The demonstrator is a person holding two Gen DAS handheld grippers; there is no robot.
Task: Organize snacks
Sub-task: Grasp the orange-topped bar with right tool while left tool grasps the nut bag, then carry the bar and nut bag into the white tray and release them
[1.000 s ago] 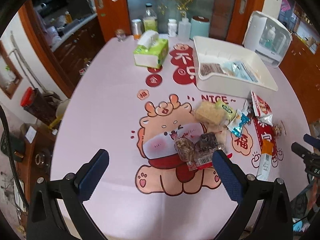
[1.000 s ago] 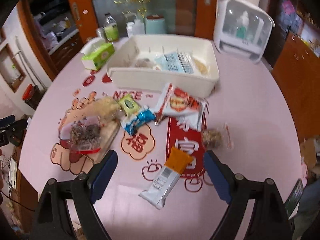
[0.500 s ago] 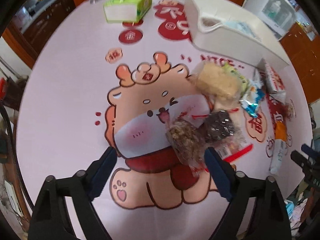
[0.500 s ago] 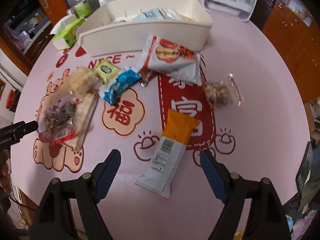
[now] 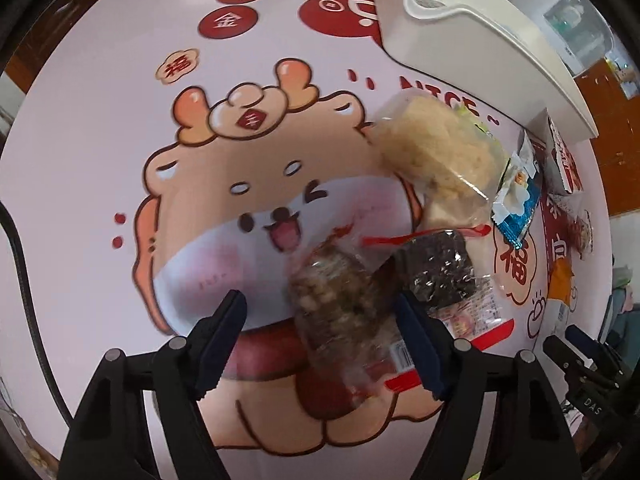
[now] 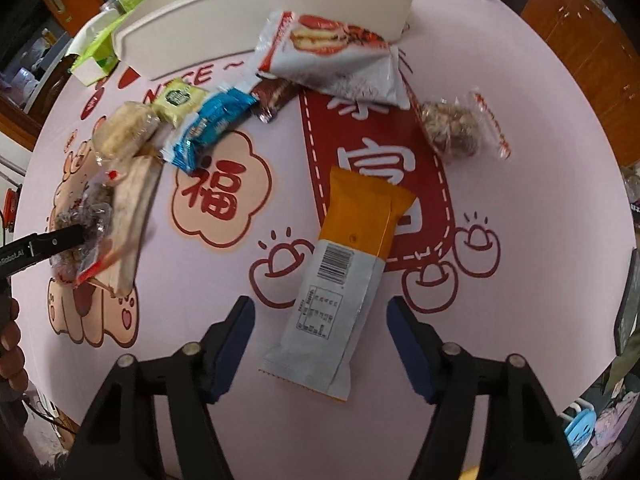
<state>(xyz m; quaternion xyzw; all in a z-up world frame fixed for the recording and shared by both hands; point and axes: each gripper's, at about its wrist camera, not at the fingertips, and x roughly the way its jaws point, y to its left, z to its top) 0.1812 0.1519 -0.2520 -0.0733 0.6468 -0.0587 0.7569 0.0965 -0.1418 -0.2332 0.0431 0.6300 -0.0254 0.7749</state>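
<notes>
Snacks are scattered over the pink tablecloth (image 6: 520, 240), mostly toward its far edge just in front of the white bin (image 6: 280, 4). Left gripper (image 5: 320, 340) points down over the clear bag of nut clusters (image 5: 340, 308), which sits between its blue fingers (image 5: 224, 332). The jaws are closing, but the left pad is clearly off the bag and I can't tell if the right one touches yet. A dark seed bar (image 5: 436, 268) lies in the same clear wrap just beside it, with a pale puffed-rice cake (image 5: 436, 152) a bit farther back. Right gripper (image 6: 320, 340) is over the orange-and-white bar packet (image 6: 340, 280), jaws closing too, pads apart from the wrapper on both sides. Nearer the bin there's a blue wafer pack (image 6: 212, 124), a small green packet (image 6: 176, 100), a big white-and-red pouch (image 6: 332, 60) and another clear nut bag (image 6: 456, 128). A green tissue box (image 6: 96, 52) sits at the far left edge.
</notes>
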